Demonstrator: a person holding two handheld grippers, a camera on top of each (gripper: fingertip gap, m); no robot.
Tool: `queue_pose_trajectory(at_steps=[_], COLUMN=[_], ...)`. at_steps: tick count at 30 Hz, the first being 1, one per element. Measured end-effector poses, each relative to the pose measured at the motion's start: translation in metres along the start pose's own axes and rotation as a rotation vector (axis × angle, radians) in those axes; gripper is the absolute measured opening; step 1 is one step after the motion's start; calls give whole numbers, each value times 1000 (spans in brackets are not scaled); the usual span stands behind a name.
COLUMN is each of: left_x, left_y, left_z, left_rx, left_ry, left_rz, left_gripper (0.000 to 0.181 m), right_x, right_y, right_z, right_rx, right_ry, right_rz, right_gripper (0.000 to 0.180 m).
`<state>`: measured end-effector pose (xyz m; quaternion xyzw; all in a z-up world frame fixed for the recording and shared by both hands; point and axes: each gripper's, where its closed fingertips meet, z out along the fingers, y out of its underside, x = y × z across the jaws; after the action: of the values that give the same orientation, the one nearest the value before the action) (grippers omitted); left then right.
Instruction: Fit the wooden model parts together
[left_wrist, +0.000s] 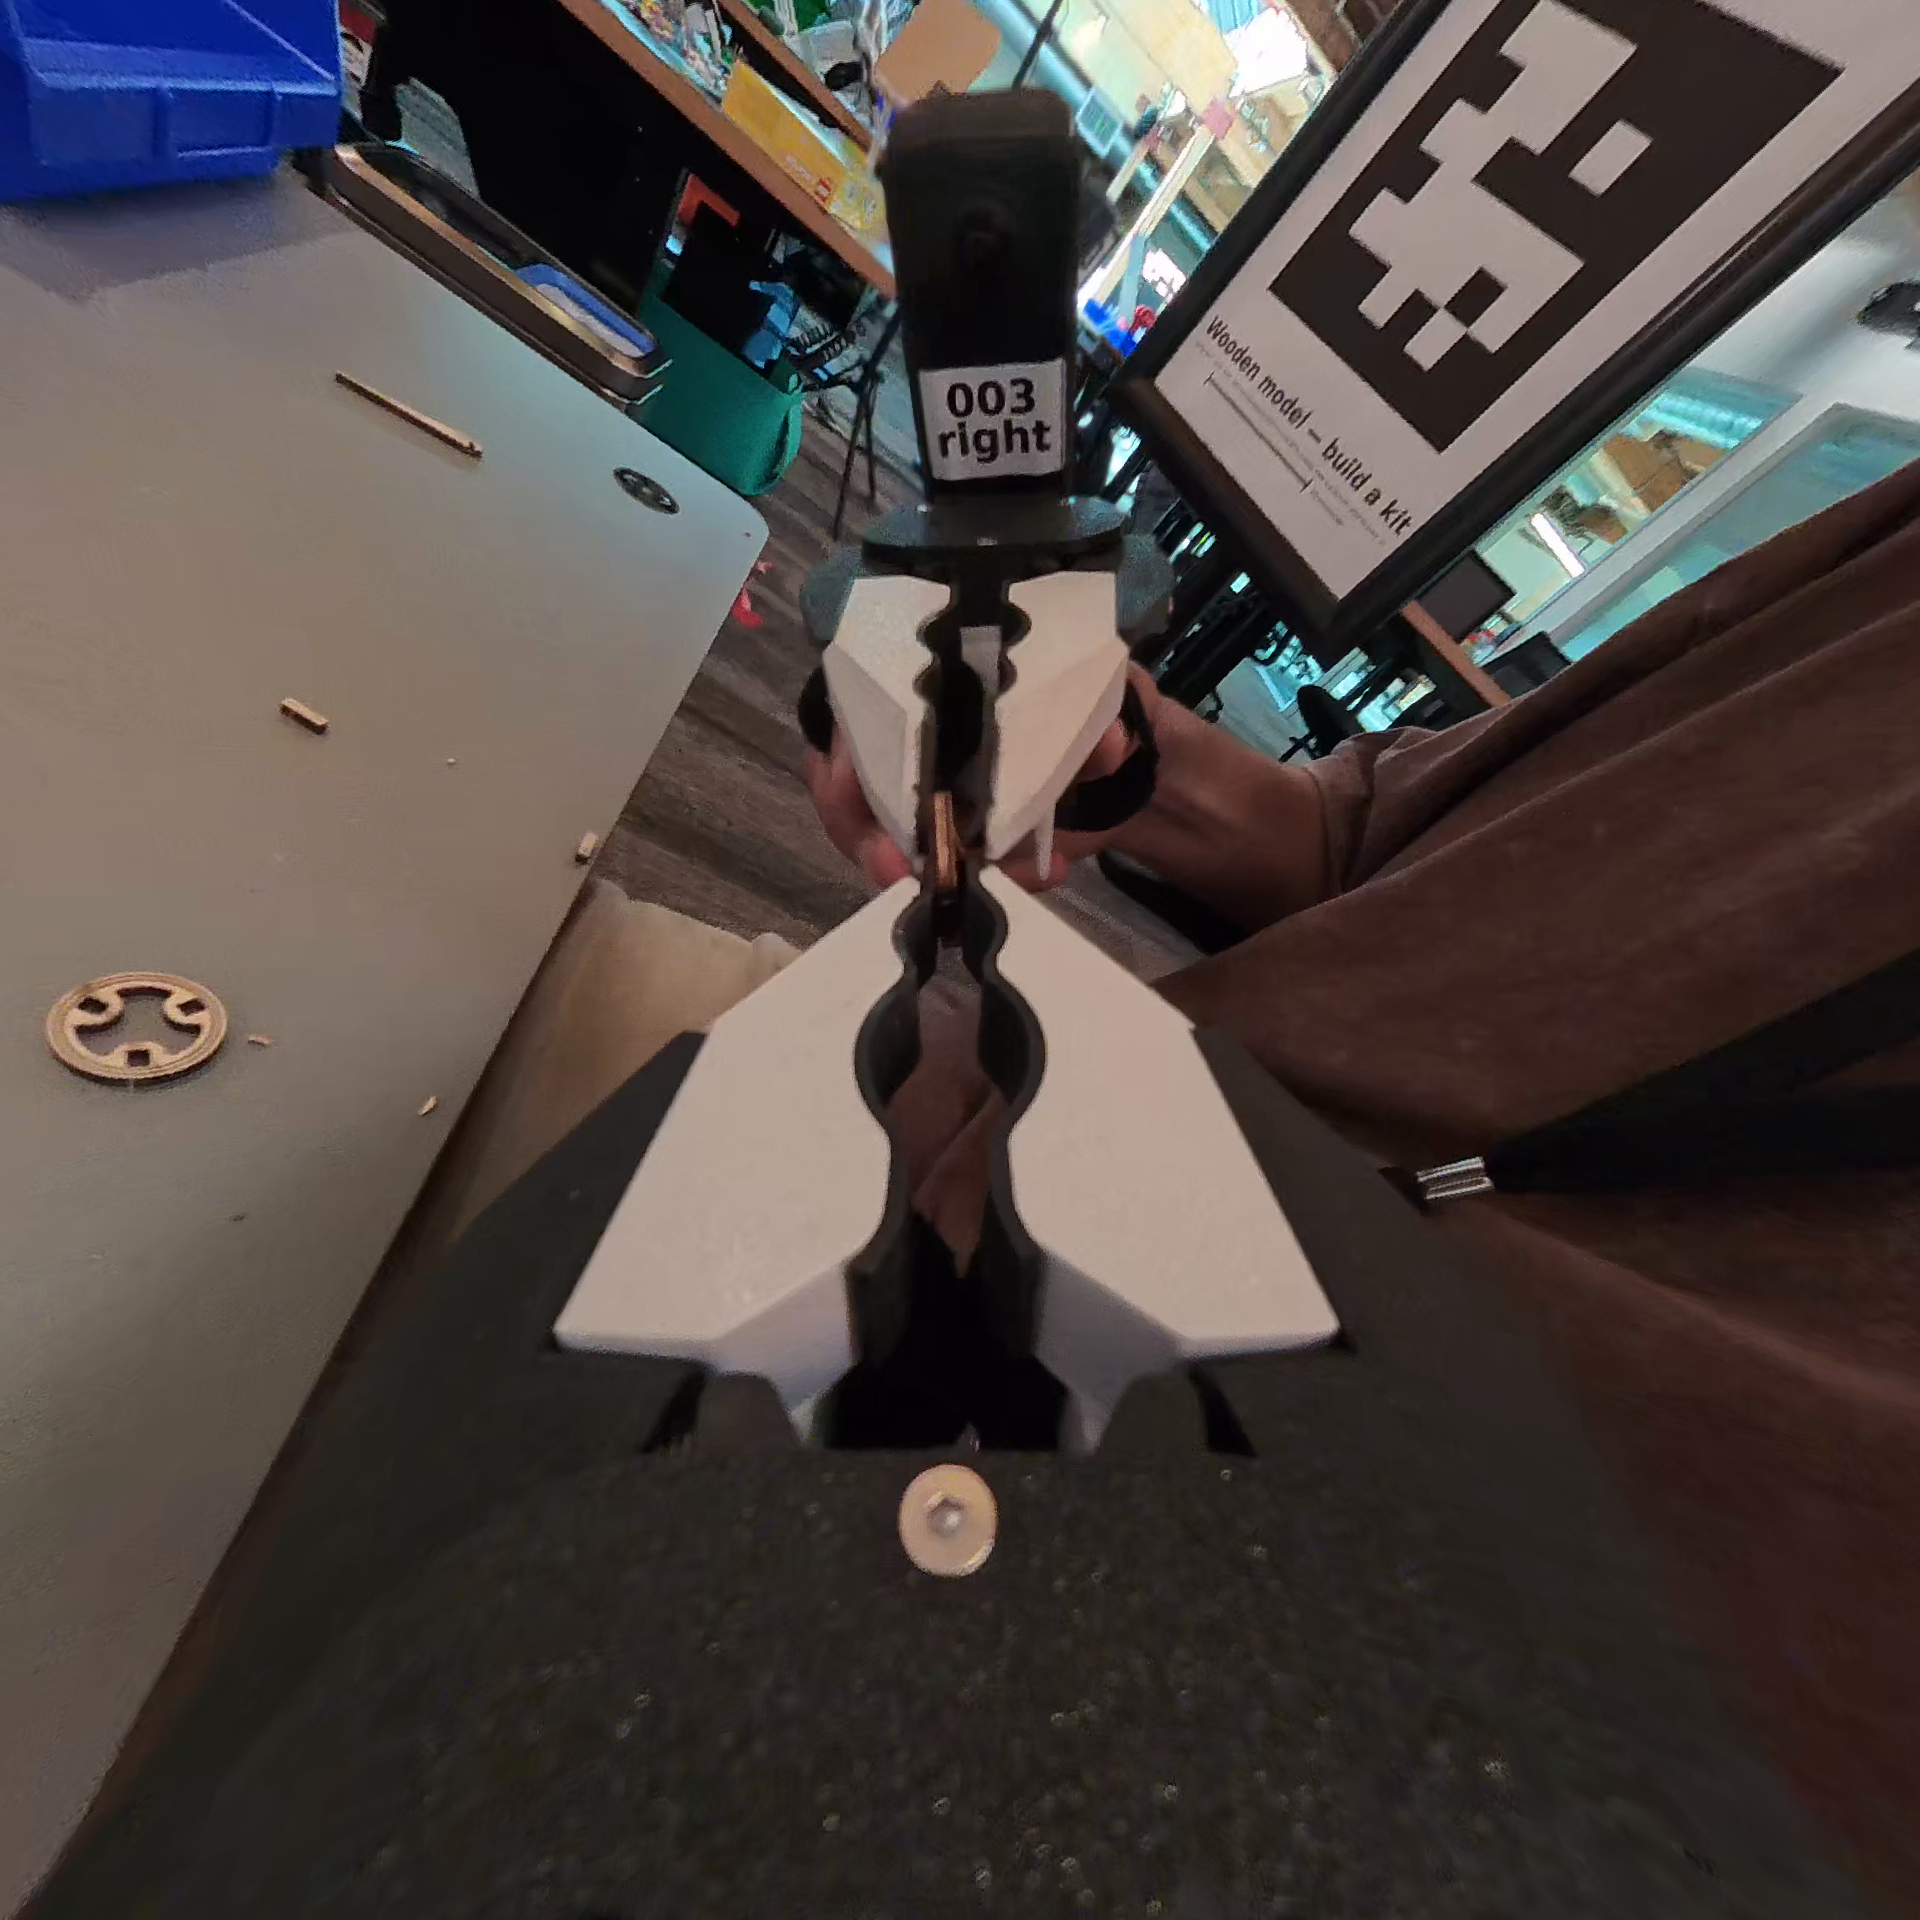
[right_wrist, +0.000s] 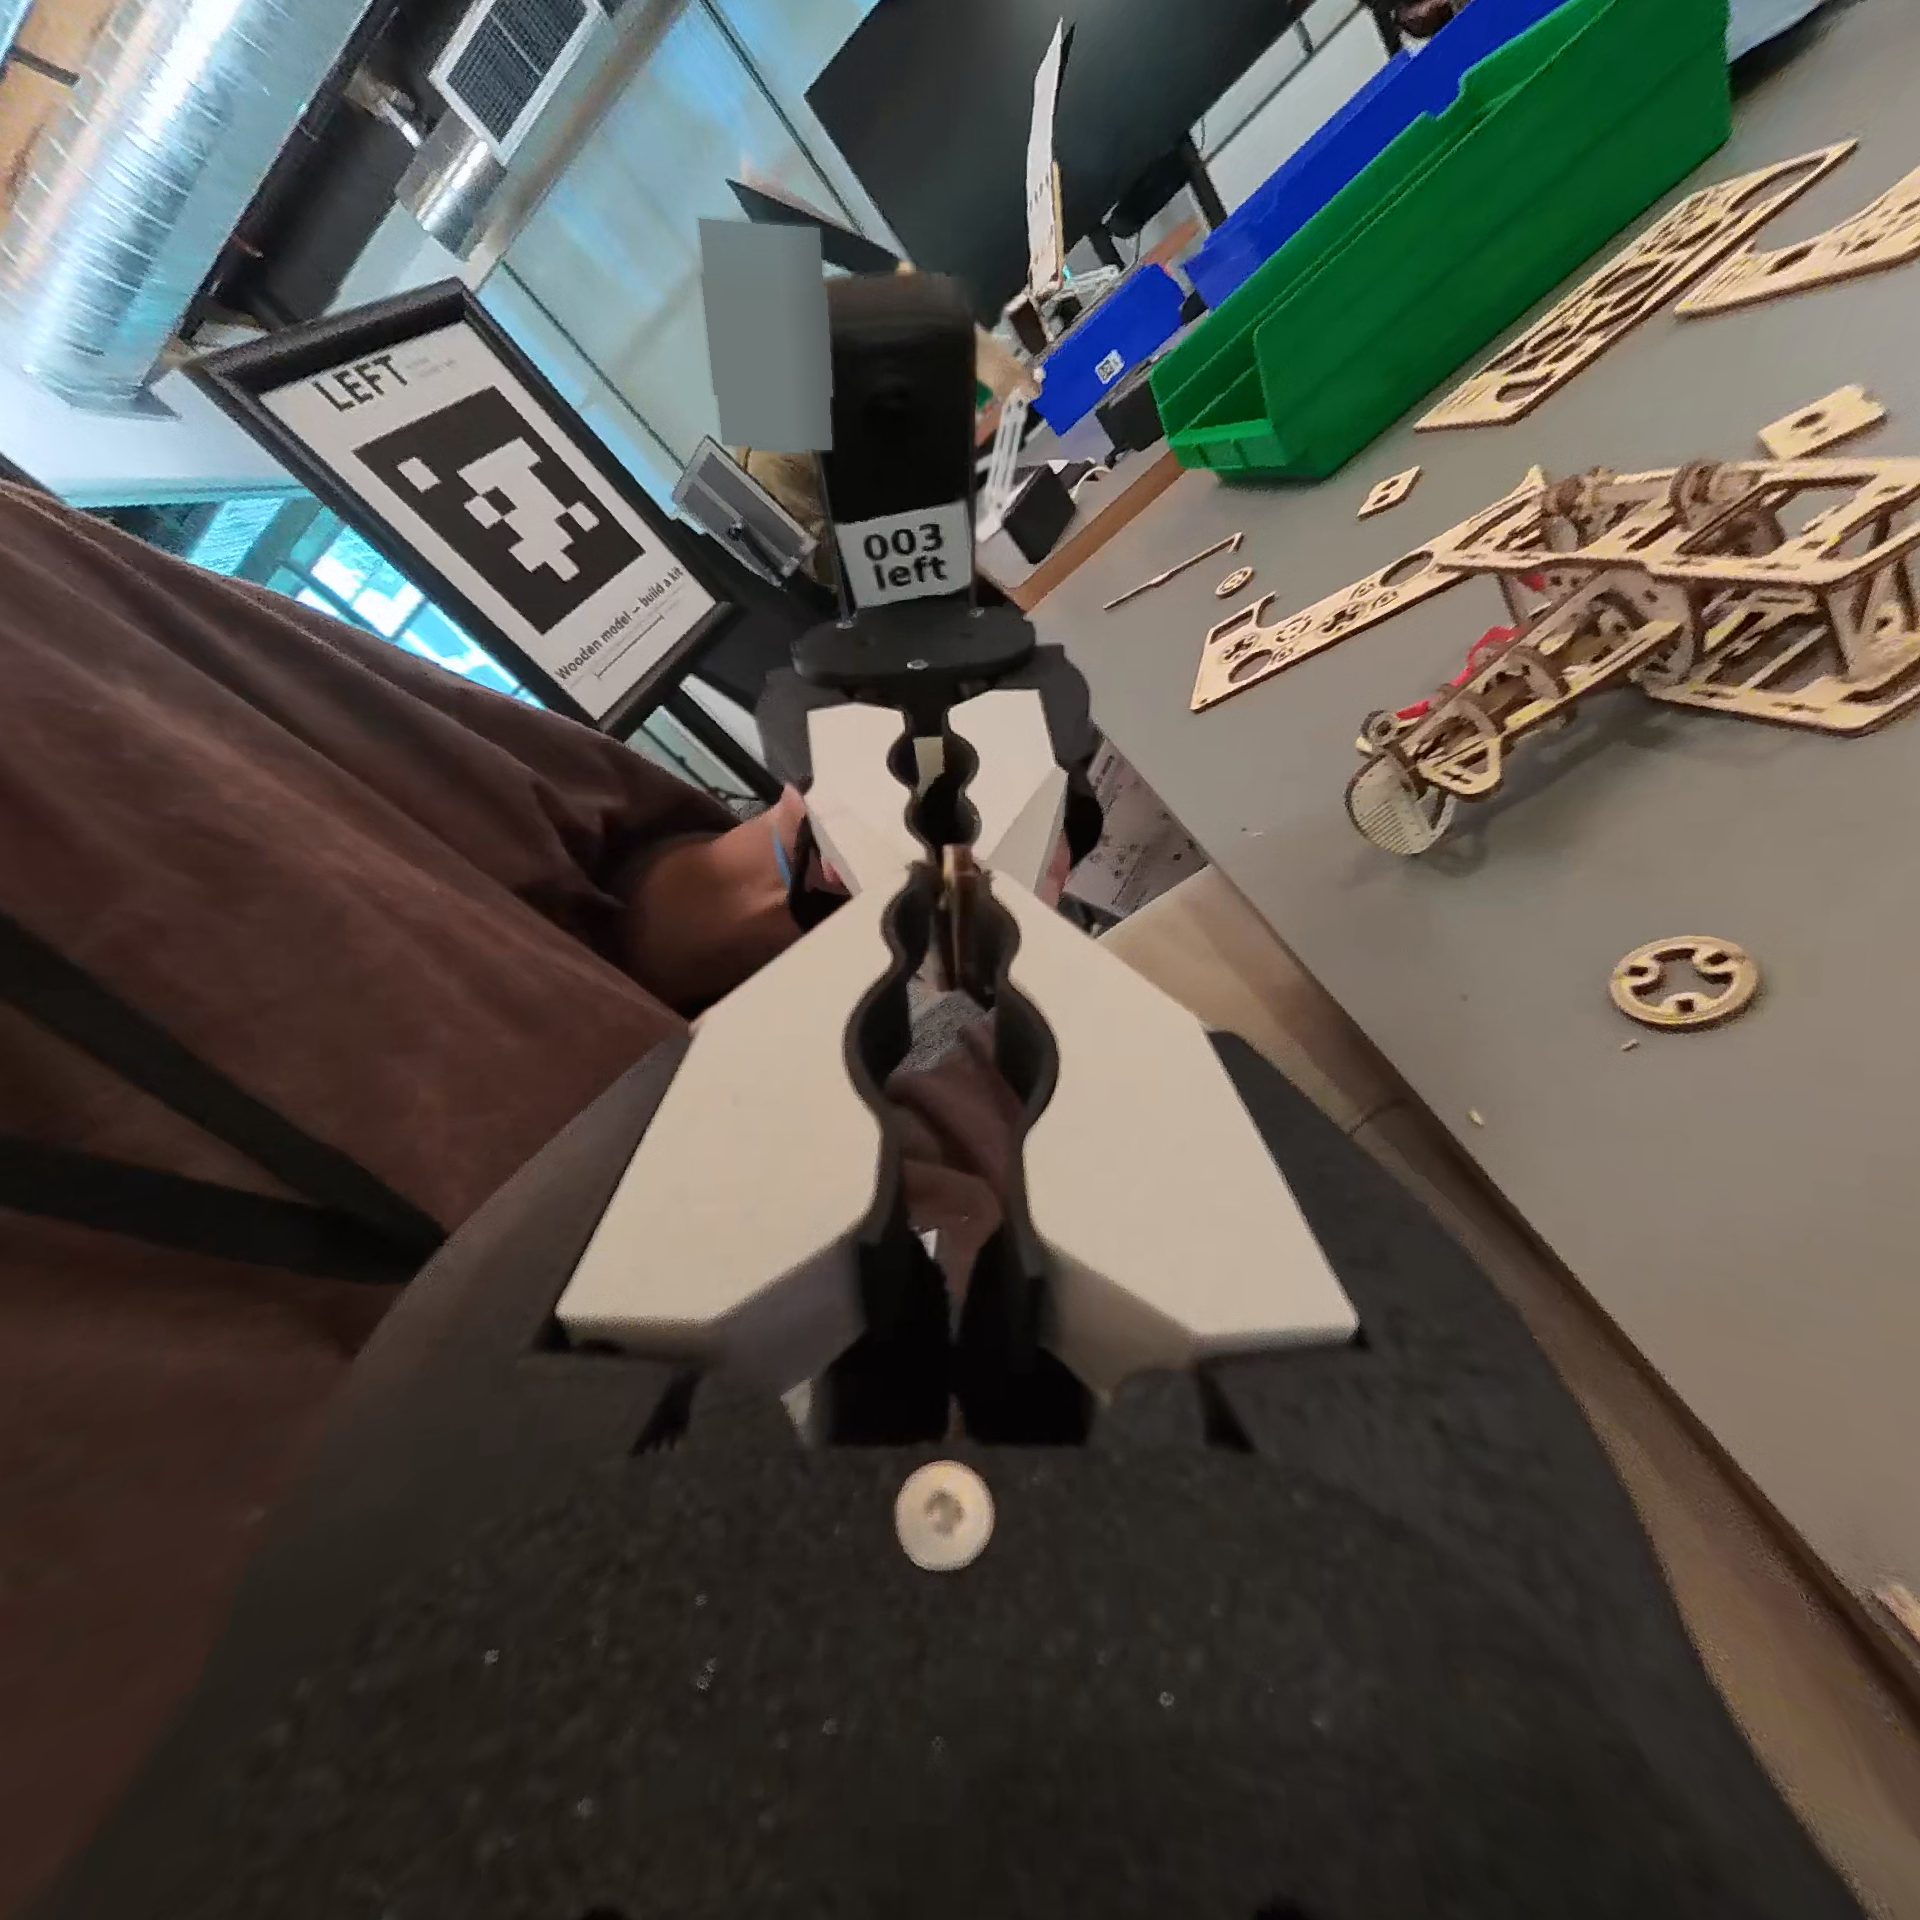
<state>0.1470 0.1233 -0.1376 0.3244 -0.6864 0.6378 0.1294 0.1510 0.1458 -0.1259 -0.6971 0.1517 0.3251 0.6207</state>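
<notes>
Centrally, left tool (left_wrist: 943, 894) and right tool (right_wrist: 948, 883) meet tip-to-tip, both pinched nearly closed on one small wooden part (left_wrist: 943, 854); seemingly light, thin, brittle, best gripped by its flat faces.

Beside you stands a grey table (right_wrist: 1558, 1091), with a long green plastic bin (right_wrist: 1455, 260) and a blue plastic bin (right_wrist: 1112, 322) at its far end. A black-framed white sign bearing a black-and-white square marker (right_wrist: 499, 499) leans behind your brown sleeve (right_wrist: 312, 779). From the other side, another blue plastic bin (left_wrist: 156, 94) sits at the table's far corner.
</notes>
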Motion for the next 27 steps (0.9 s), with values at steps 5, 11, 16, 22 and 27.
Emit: queue_pose_trajectory(at_steps=[5,11,16,22,27], left_x=[2,8,-2,-34,-76], left_y=[-2,-9,-23,-27,-18], left_z=[-1,1,12,36,62], left_rx=[15,50,82,14,-57], left_ry=[11,69,67,-136,-309], left_rz=[-8,-43,-63,50,95], left_gripper=[1,1,1,1,3], right_x=[-2,-6,5,38,83], right_y=[-2,-9,-22,-23,-12], right_z=[2,-2,-16,-39,-62], right_rx=[6,59,144,106,7], right_ry=[-9,-98,-147,98,371], right_rz=[-19,71,208,6,-138], right_gripper=[3,2,1,3,6])
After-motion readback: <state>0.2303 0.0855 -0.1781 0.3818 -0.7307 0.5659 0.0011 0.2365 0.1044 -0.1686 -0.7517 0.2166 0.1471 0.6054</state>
